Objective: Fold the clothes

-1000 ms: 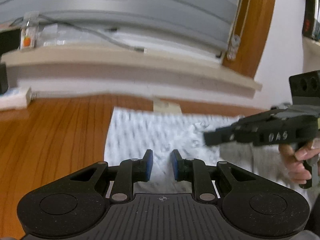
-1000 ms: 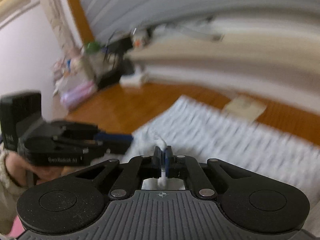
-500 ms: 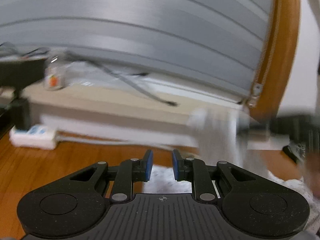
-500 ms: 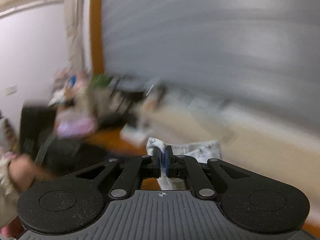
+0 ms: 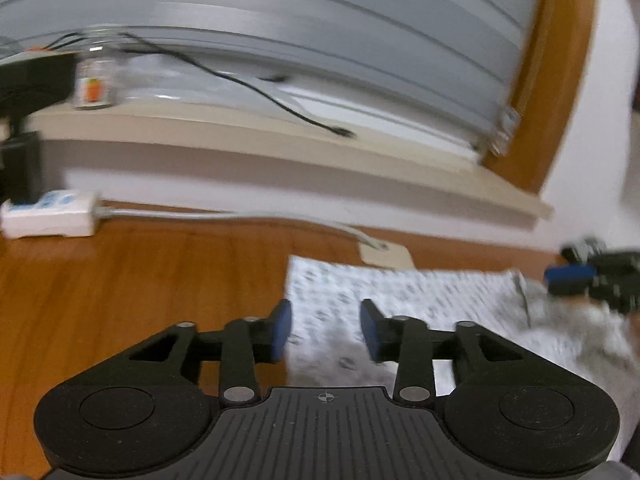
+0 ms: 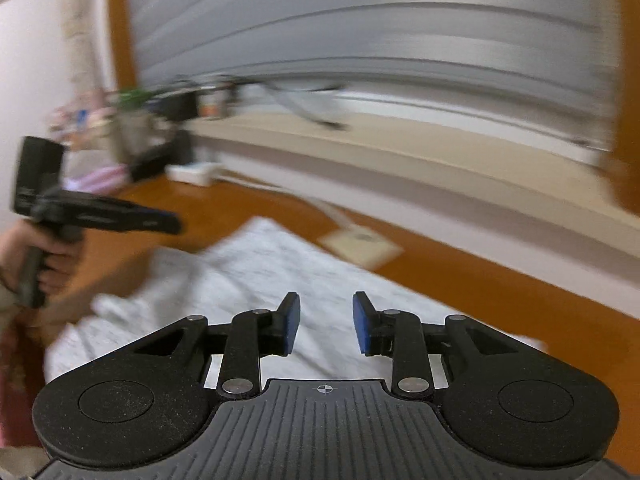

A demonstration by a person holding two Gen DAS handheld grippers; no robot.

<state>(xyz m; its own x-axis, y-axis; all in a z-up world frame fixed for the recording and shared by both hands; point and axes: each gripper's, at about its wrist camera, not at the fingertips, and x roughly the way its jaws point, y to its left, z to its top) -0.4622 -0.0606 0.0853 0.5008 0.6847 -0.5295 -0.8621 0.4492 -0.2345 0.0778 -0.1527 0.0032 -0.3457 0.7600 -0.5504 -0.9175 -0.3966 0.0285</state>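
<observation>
While both pairs of blue pads stand spread with nothing between them, the left hand-held gripper [image 5: 325,330] hangs over the near left edge of the white patterned garment [image 5: 400,300], which lies spread flat on the wooden floor [image 5: 140,280]. Off to its right the right hand-held gripper [image 6: 326,322] hovers above the same cloth. Beyond the fingers, a small beige square [image 6: 362,245] sits on the floor just past the garment's far edge, and a white power strip [image 5: 50,216] lies far left by the wall.
</observation>
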